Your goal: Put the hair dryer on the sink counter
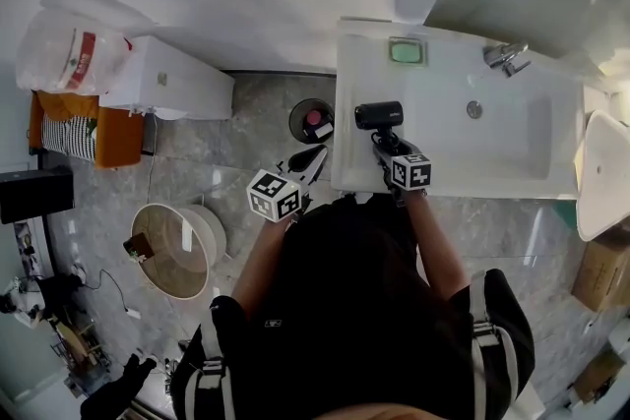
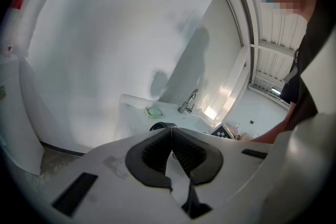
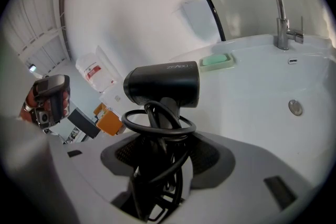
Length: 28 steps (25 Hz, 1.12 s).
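**Head view.** The hair dryer [image 1: 378,115] is being held at its handle by the right gripper [image 1: 384,143], over the left part of the white sink counter [image 1: 360,74], just beside the basin [image 1: 512,128]. Whether it is resting on the counter cannot be told. A green soap dish [image 1: 406,50] and a faucet [image 1: 506,56] are being shown along the counter's back edge. The left gripper [image 1: 309,160] is being held over the floor [image 1: 246,123], just off the counter's left front corner.

**Left gripper view.** The jaws of the left gripper [image 2: 170,131] are being kept pressed together, pad against pad, with nothing pinched. The sink counter [image 2: 131,106], soap dish [image 2: 154,111] and faucet [image 2: 189,101] are being seen beyond them.

**Right gripper view.** The black hair dryer [image 3: 163,84] is being pinched at its handle by the right gripper [image 3: 160,157], its barrel lying crosswise above the jaws. The cord [image 3: 157,124] is being held looped around the handle. The soap dish [image 3: 216,61], faucet [image 3: 278,8] and drain [image 3: 295,107] are being shown behind.
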Available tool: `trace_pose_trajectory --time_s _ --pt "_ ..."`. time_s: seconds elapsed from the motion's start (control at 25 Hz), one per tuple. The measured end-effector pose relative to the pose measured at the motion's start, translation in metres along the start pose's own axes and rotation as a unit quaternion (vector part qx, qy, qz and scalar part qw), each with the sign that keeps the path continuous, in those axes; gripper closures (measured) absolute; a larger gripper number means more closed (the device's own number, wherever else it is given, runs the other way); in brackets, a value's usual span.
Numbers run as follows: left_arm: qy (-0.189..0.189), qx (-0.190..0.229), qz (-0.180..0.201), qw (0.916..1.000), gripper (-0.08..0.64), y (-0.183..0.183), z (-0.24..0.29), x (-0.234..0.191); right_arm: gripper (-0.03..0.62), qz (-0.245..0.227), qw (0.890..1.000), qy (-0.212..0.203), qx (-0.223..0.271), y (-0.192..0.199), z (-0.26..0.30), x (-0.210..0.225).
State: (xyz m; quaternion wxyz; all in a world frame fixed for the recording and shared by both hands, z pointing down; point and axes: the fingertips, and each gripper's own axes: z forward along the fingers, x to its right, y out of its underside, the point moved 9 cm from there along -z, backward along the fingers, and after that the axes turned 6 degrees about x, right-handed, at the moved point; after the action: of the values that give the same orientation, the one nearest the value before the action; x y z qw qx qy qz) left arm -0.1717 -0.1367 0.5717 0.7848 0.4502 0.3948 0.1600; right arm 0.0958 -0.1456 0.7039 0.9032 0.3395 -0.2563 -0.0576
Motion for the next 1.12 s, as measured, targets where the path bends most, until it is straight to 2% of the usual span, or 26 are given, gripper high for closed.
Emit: trace_pose_trajectory --time_s 0.48,0.92,1.12 --pt "-0.008 0.001 -0.005 1.0000 0.544 0.003 -0.003 0.002 0.290 -0.038 0.998 0.024 -0.038 0.002 0.019 0.002" --pt "-0.008 0.003 -0.010 0.9999 0.543 0.003 -0.003 -0.002 0.288 -0.035 0.996 0.059 -0.062 0.003 0.026 0.000" --pt "-0.002 0.007 -0.012 0.9999 0.544 0.004 0.000 0.000 0.282 -0.075 0.990 0.083 -0.085 0.005 0.032 -0.007"
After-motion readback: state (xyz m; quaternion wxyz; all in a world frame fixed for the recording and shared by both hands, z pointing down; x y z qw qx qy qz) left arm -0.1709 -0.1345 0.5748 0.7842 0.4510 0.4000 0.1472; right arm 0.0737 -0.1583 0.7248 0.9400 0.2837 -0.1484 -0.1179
